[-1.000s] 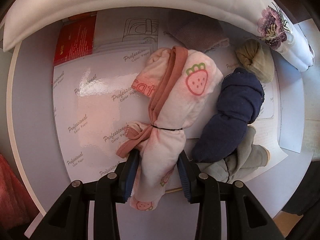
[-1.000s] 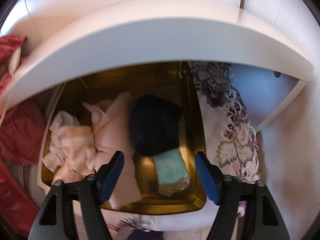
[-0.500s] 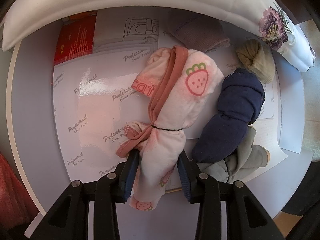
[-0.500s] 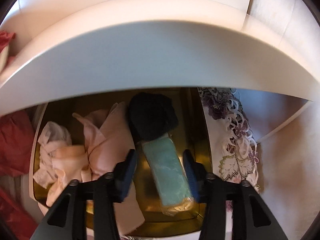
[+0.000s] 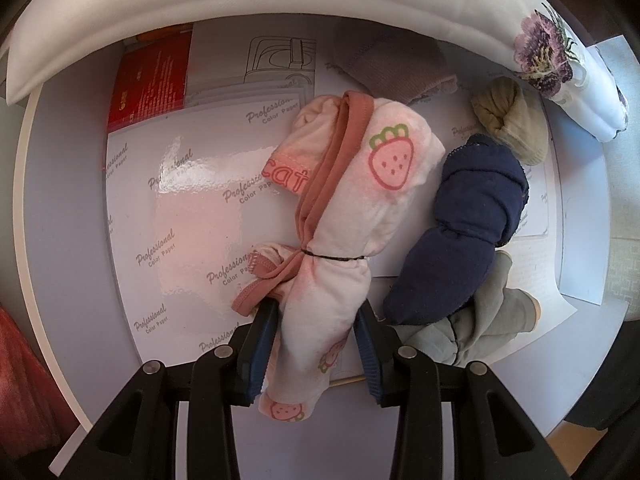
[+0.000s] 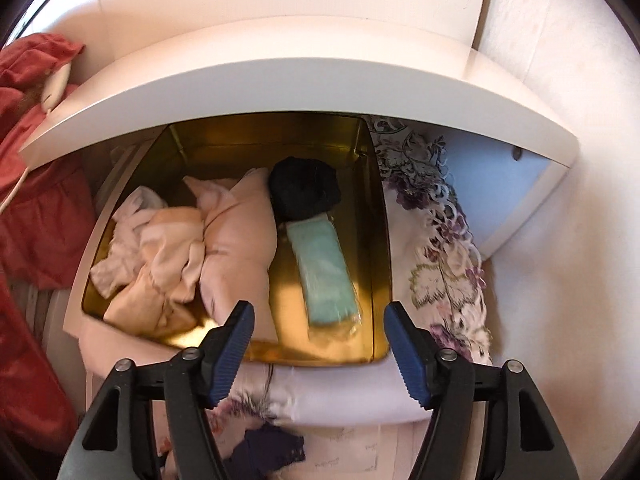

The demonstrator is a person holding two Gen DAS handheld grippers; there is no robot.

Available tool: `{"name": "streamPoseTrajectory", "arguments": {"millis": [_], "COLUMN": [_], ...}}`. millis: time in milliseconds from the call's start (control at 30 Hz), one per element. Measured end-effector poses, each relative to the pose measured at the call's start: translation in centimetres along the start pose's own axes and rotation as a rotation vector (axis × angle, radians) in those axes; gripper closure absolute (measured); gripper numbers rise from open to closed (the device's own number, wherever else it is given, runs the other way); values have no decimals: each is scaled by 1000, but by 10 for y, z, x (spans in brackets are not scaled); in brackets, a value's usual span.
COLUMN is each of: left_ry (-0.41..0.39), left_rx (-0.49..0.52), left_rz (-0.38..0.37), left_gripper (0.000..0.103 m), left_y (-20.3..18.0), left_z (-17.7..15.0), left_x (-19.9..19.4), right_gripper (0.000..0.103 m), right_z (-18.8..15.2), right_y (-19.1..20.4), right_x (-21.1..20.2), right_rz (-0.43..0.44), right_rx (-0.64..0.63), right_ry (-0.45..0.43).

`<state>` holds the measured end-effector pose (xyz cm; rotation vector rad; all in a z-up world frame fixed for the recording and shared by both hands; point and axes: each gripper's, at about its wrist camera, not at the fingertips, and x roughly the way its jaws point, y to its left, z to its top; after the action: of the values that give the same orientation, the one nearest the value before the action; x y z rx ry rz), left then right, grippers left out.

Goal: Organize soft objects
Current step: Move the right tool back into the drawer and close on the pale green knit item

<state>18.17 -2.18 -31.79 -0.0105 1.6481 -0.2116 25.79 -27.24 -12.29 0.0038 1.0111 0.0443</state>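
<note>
The left gripper [image 5: 316, 344] points straight down and is clamped on the lower end of the pink strawberry bundle [image 5: 352, 216], which lies at centre frame on glossy paper sheets [image 5: 192, 208]; I'd say it's pinned there ready to lift. A thin black band [image 5: 332, 257] keeps the roll tight. Right of it sit a navy roll [image 5: 464, 236], a grey piece [image 5: 484, 320] and, at upper right, a beige ball [image 5: 512, 124].

The right gripper [image 6: 319, 344] hangs over the near rim of the gold tin [image 6: 380, 208], jaws opening with nothing between them. Inside the tin: peach cloths [image 6: 192, 256] on the left, a black bundle [image 6: 304, 188] at the back, a mint-green packet [image 6: 324, 272] in front of it
</note>
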Motion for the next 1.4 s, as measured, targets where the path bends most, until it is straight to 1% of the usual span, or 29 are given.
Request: {"name": "streamPoseTrajectory", "arguments": {"millis": [33,133,367,467,567,767,800,867,900,1033,1100,1233,1400], "left_ry": [0,0,-1,0,3,5,5,5,6,7,6,6,7], "left_rx": [0,-1,-2,-1,-3,-3,-6,-14,-20,-45,-50,-54,-65], "left_rz": [0,0,0,0,-3,-3,-5,-10,-14,-34,-38,-37,-41], "left_gripper": [64,64,64,64,64,64,64,64,64,64,64,64,64], "left_y": [0,0,-2,-2,-1,1,1,3,5,12,15,16,20], "left_z": [0,0,-1,-1,-2,-3,-3,-4,-4,-5,-5,-7,-7], "left_x": [0,0,-1,-2,-2,-1,-1,-1,-1,0,0,1,2], "right_gripper": [31,30,29,28,26,26,25,21,15,12,7,6,6], "right_z": [-4,-17,-54,-72,-88,-114,-116,-120,-120,-114,-111,-109,-111], "right_y": [-1,-2,-12,-17,-20,-16,-15,-12,-12,-8,-2,7,7], "right_x": [-3,-10,-19,-17,-8,29,33,44,50,70,79,96,117], "right_rz": [1,-10,-7,-6,-3,1,0,-9,-9,-19,-26,-64,-93], "right_rx": [-3,-12,22,48,81,115,114,114,121,160,149,109,117], "right_ry": [1,1,50,90,155,297,307,326,330,332,326,316,328]}}
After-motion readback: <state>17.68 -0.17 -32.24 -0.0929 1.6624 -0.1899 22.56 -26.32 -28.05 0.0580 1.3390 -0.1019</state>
